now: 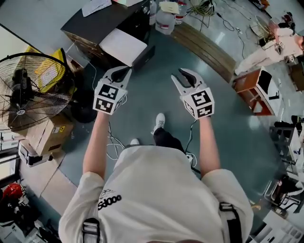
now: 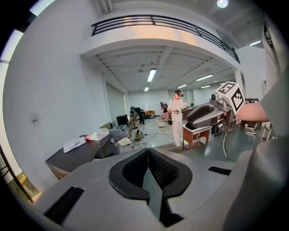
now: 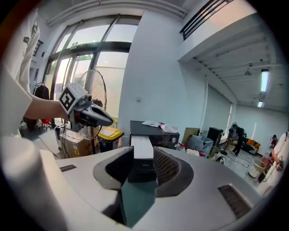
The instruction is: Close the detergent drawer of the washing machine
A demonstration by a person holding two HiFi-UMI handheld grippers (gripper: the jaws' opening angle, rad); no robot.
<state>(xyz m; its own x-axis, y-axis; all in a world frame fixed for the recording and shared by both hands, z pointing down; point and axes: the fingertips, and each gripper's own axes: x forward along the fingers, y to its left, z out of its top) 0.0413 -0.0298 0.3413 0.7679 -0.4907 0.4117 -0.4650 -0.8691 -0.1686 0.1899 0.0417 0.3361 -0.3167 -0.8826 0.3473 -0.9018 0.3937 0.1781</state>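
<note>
The washing machine [image 1: 97,28] is a dark box at the top of the head view, some way ahead of both grippers. Its white detergent drawer [image 1: 122,46] stands pulled out towards me; through the right gripper's jaws it shows as a white slab [image 3: 142,146] jutting from the dark front. My left gripper [image 1: 121,72] hangs in the air short of the drawer, with its pads [image 2: 156,169] meeting at the tips and nothing between them. To its right, my right gripper [image 1: 186,76] is level with it, and its jaws [image 3: 143,155] stand apart and empty.
A standing fan [image 1: 26,90], a yellow bin [image 1: 52,71] and a cardboard box [image 1: 47,135] crowd the left. Cables [image 1: 111,147] trail on the floor by my feet. A long wooden bench [image 1: 204,47] runs at the upper right, beside an orange stand [image 1: 254,88]. Papers [image 1: 95,6] lie on the machine.
</note>
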